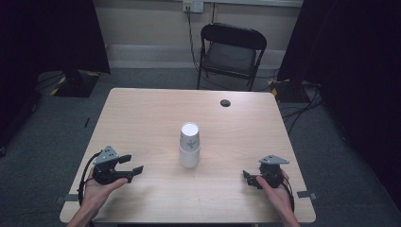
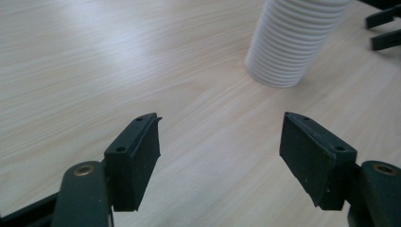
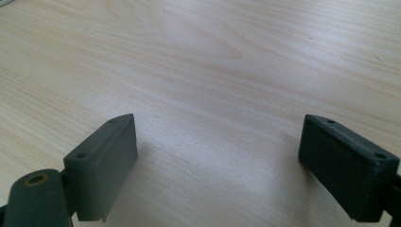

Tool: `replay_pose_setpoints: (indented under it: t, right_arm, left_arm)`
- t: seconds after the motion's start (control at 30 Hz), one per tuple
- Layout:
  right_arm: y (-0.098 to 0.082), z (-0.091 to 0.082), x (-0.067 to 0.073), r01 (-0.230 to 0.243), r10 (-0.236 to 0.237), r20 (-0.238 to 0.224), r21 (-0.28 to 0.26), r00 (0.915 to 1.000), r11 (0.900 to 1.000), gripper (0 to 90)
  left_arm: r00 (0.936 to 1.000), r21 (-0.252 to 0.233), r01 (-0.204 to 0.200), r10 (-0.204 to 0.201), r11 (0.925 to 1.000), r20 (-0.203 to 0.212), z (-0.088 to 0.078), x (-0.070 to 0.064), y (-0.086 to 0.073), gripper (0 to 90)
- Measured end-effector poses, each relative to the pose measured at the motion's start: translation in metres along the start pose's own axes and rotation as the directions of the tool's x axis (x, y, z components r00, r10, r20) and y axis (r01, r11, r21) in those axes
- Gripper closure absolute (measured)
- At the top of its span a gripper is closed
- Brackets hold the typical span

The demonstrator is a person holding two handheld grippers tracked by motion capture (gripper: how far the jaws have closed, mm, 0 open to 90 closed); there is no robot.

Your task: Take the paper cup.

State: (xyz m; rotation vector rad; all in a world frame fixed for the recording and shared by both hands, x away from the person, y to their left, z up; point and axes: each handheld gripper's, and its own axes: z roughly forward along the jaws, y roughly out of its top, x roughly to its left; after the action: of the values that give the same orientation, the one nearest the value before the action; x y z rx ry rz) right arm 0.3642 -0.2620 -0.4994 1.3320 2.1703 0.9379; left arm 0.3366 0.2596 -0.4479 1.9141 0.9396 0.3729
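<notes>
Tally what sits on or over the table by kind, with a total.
White paper cups, stacked upside down: 2
Handheld grippers, left gripper and right gripper: 2
Dark round grommet in the table: 1
Total: 5

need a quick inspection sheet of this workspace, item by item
surface: pale wood table, bare apart from a dark round hole near the far edge
job's things: white paper cup stack upside down at mid table, ribbed wall
clutter: nothing seen
grippers: left gripper open, nothing between its jaws, pointed toward the cups; right gripper open, nothing between its jaws
cables: a black cable loops from the left gripper; more on the floor
surroundings: black folding chair, wall socket, dark curtains
</notes>
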Motion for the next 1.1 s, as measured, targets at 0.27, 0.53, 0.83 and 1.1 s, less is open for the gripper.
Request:
replay_pose_setpoints:
  t: [0.27, 0.53, 0.83, 1.1]
  right_arm:
    - [0.000, 0.000, 0.000, -0.001, 0.001, 0.001, 0.000, 1.0000, 1.000, 12.0]
    - [0.000, 0.000, 0.000, -0.001, 0.001, 0.001, 0.000, 1.0000, 1.000, 12.0]
    - [0.000, 0.000, 0.000, -0.001, 0.001, 0.001, 0.000, 1.0000, 1.000, 12.0]
    - [0.000, 0.000, 0.000, -0.001, 0.001, 0.001, 0.000, 1.0000, 1.000, 11.9]
  left_arm:
    - [0.9967, -0.019, -0.051, 0.052, 0.9985, 0.062, 0.006, -0.015, 0.014, 29.3]
    - [0.9957, -0.059, -0.050, 0.055, 0.9970, 0.075, 0.015, -0.025, 0.035, 28.0]
    - [0.9869, -0.083, -0.071, 0.082, 0.9940, 0.139, 0.029, -0.034, 0.056, 25.3]
    - [0.9820, -0.099, -0.070, 0.086, 0.9926, 0.168, 0.036, -0.039, 0.074, 21.4]
